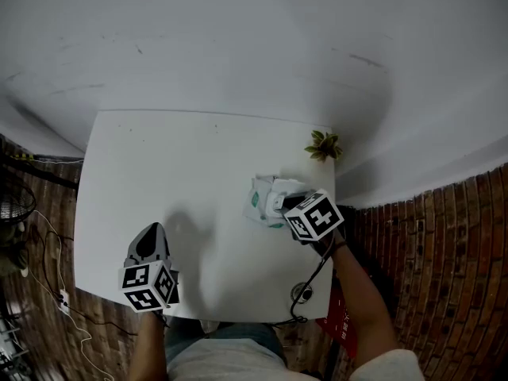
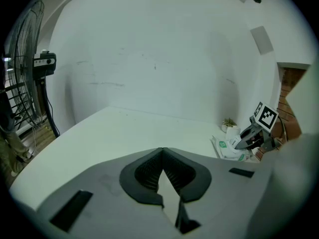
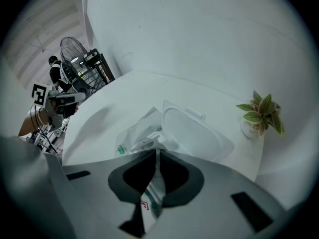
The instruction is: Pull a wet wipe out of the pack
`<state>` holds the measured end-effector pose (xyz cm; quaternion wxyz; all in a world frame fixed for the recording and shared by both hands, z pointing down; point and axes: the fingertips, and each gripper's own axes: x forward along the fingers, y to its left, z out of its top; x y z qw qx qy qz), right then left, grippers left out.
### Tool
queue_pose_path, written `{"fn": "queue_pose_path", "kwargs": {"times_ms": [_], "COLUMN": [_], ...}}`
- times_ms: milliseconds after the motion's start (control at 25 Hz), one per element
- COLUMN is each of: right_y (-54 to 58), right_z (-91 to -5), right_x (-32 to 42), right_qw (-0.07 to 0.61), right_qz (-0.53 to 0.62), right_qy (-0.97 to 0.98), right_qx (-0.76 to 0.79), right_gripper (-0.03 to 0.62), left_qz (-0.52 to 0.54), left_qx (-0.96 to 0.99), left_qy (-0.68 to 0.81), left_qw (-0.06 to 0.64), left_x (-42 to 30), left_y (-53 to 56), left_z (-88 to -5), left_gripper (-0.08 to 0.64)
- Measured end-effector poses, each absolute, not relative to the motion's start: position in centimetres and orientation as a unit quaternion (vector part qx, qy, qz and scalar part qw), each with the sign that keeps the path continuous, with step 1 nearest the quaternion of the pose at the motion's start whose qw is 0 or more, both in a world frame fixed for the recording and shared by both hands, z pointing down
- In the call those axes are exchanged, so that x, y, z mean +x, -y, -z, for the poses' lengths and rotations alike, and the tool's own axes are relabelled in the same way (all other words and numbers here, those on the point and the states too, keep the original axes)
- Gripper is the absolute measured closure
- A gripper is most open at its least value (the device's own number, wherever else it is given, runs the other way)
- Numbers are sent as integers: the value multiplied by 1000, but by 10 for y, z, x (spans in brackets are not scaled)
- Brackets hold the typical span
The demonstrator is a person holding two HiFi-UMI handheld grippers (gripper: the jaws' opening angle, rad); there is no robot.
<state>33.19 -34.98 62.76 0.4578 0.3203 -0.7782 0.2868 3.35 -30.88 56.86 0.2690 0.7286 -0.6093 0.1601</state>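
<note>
Though crumpled, white pack [image 3: 135, 134], lid [image 3: 193, 133] up

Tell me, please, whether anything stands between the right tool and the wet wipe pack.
Nothing visible does. The right tool is at the wet wipe pack, jaws closed on crumpled white material at its opening, with the lid flipped back. The small plant stands apart to the side.

My left gripper [image 1: 151, 230] and right gripper [image 1: 279, 202] are pale grey, with dark ribbed pads [image 2: 147, 171] and black slots [image 2: 70, 210]. Each carries a white cube [image 1: 149, 286] printed with black square markers. A black cable [image 1: 317, 268] hangs from the right one. I wear a pale sleeve [image 1: 382, 365] and blue jeans [image 1: 226, 333].
</note>
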Motion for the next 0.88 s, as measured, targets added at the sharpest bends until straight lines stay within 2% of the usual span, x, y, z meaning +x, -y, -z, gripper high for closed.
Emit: {"fn": "queue_pose_path", "kwargs": {"times_ms": [320,560,880], "right_y": [350,352,355], "right_z": [-627,-618,-609], "right_x": [333,337,338], "right_qw": [457,425,421], "right_qz": [-266,-273,-259], "right_qy": [780,785,786], "right_qx": [335,358,371], "right_gripper": [584,586,586], "left_qz": [-154,-149,-142], "left_qx": [724,719,718], "left_qy": [617,625,629], "left_qw": [266,266,261], "left_x": [25,13,5], "left_y": [305,303,301], "left_z": [-564,-561,-555], "left_gripper": [558,558,559]}}
